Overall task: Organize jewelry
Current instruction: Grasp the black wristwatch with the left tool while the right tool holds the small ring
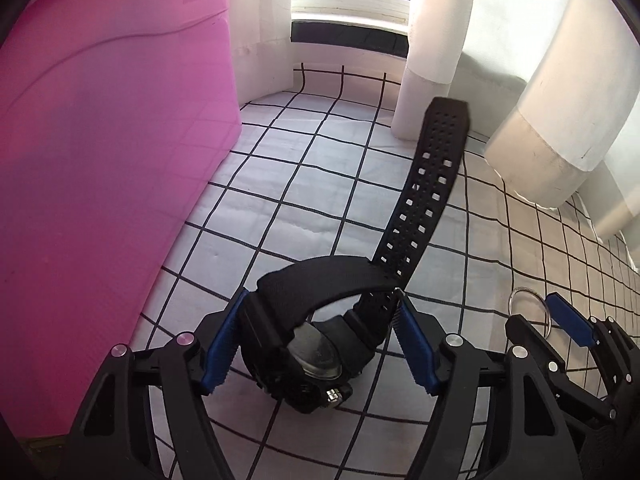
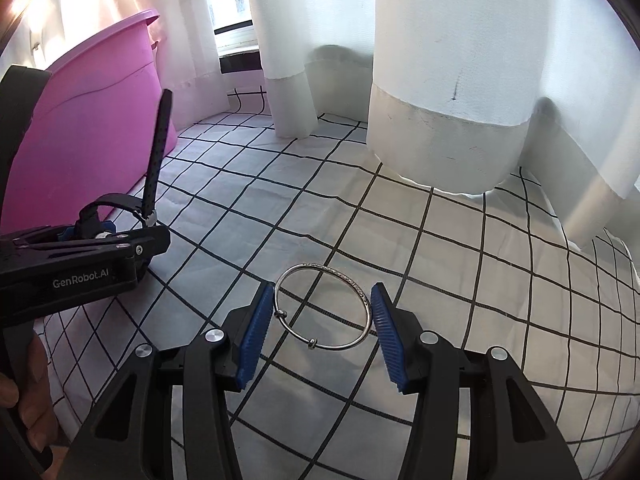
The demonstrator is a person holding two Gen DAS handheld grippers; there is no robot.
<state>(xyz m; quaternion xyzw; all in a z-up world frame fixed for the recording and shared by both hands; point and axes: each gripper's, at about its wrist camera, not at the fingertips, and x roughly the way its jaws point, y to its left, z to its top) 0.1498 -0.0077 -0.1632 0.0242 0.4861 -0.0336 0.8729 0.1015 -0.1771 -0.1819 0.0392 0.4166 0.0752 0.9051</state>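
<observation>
A black watch (image 1: pixel 316 360) sits between the blue pads of my left gripper (image 1: pixel 322 304), which is shut on it. The pads press on its looped band and buckle, and its long perforated strap (image 1: pixel 432 184) sticks up and away. In the right wrist view my left gripper (image 2: pixel 106 230) holds the watch (image 2: pixel 156 152) just above the cloth, beside the pink tub. A thin silver bangle (image 2: pixel 324 308) with two small beads spans the pads of my right gripper (image 2: pixel 322 312), shut on it at both sides. My right gripper (image 1: pixel 540 316) and the bangle (image 1: pixel 528 304) also show at the left view's right edge.
A large pink plastic tub (image 1: pixel 100 140) (image 2: pixel 80 120) stands on the left. White curtains (image 1: pixel 560 100) (image 2: pixel 440 100) hang onto the back of the white cloth with a black grid (image 1: pixel 300 184) (image 2: pixel 400 220). A window lies behind. A person's hand (image 2: pixel 24 400) grips the left tool.
</observation>
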